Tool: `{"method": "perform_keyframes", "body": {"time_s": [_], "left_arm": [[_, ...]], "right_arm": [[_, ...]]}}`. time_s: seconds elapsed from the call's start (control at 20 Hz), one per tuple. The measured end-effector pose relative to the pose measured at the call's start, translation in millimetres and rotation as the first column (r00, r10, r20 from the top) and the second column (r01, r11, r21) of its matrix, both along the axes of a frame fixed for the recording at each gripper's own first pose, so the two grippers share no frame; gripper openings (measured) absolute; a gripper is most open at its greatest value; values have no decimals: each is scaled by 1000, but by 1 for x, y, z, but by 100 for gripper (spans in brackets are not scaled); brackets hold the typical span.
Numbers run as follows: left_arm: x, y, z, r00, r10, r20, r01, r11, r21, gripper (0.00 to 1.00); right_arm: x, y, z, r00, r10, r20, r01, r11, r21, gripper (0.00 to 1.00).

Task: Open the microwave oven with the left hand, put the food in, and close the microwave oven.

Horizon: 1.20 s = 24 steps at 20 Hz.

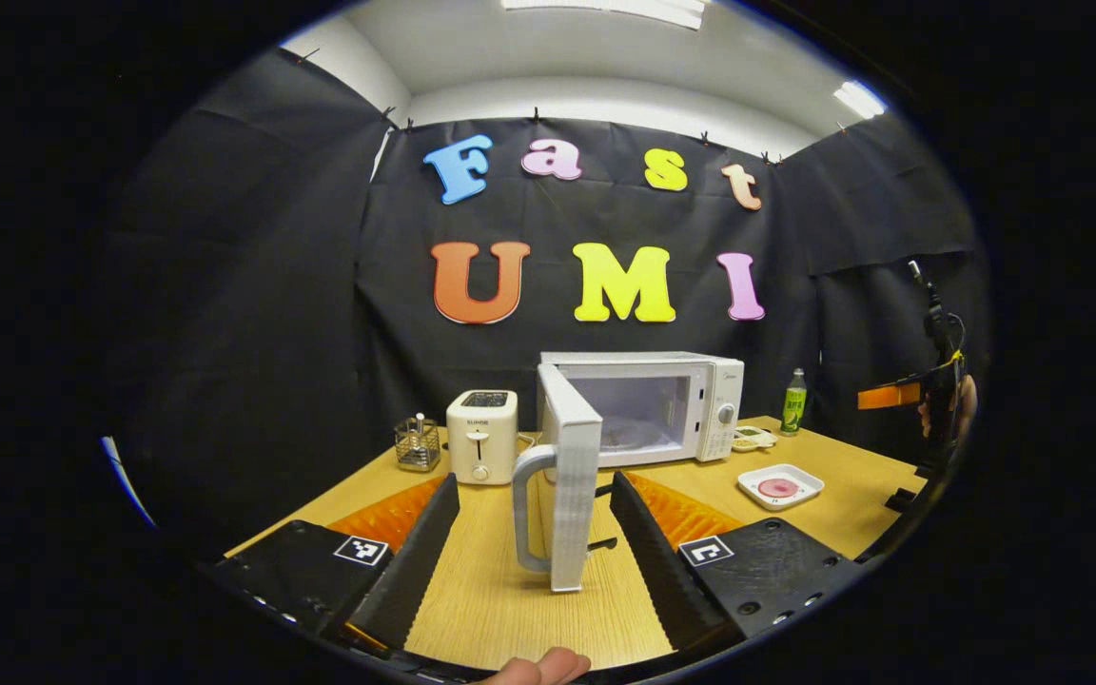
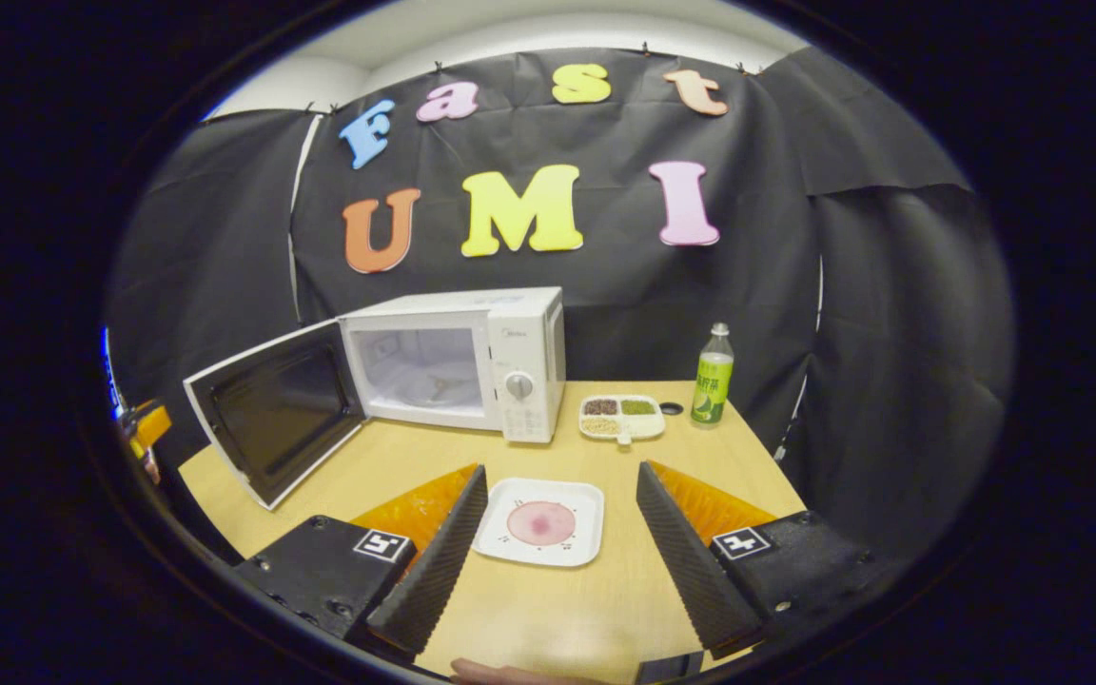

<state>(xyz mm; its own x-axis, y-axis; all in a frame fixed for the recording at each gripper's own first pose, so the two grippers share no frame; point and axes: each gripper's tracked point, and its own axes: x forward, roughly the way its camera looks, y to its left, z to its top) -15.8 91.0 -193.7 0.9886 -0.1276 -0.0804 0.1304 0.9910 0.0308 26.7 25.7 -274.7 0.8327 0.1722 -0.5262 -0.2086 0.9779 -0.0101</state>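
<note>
The microwave (image 2: pixel 458 362) stands at the back of the wooden desk (image 2: pixel 548 609) with its door (image 2: pixel 272 411) swung wide open to the left, so the white inside and its turntable are in plain view. In the left gripper view the door (image 1: pixel 569 480) is seen edge-on with its curved handle (image 1: pixel 527 509) facing the camera; the left gripper (image 1: pixel 534 547) has its jaws wide apart, one finger on each side of the door edge, neither one touching it. The food is a round pink piece lying on a square white plate (image 2: pixel 540 523), which sits on the desk in front of the microwave's control panel. In the right gripper view the right gripper (image 2: pixel 557 552) has its jaws wide as well, and the plate lies between the two finger tips and apart from both. Behind the plate are a small divided dish (image 2: pixel 621 417) holding grains and, just to its right, a green bottle (image 2: pixel 714 388) standing upright. To the left of the microwave stand a cream toaster (image 1: pixel 481 436) and, beside it, a small wire basket (image 1: pixel 417 444).
</note>
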Motion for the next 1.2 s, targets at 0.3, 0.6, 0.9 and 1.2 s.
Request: {"method": "perform_keyframes", "body": {"time_s": [0.3, 0.6, 0.9, 1.2], "left_arm": [[-17, -32, 53, 999, 9, 50, -8, 1000, -25, 95], [-18, -52, 77, 997, 54, 54, -52, 997, -51, 95], [-9, -70, 84, 996, 58, 70, -52, 994, -92, 95], [6, -78, 80, 997, 74, 37, -71, 994, -82, 95]], "right_arm": [[46, -20, -53, 947, 37, -319, -54, 997, -46, 100], [57, -28, -142, 730, 35, -683, 0, 999, 52, 71], [78, -30, -188, 561, 63, -825, 45, 993, 106, 40], [71, -25, -205, 376, 156, -913, 75, 977, 198, 5]]}}
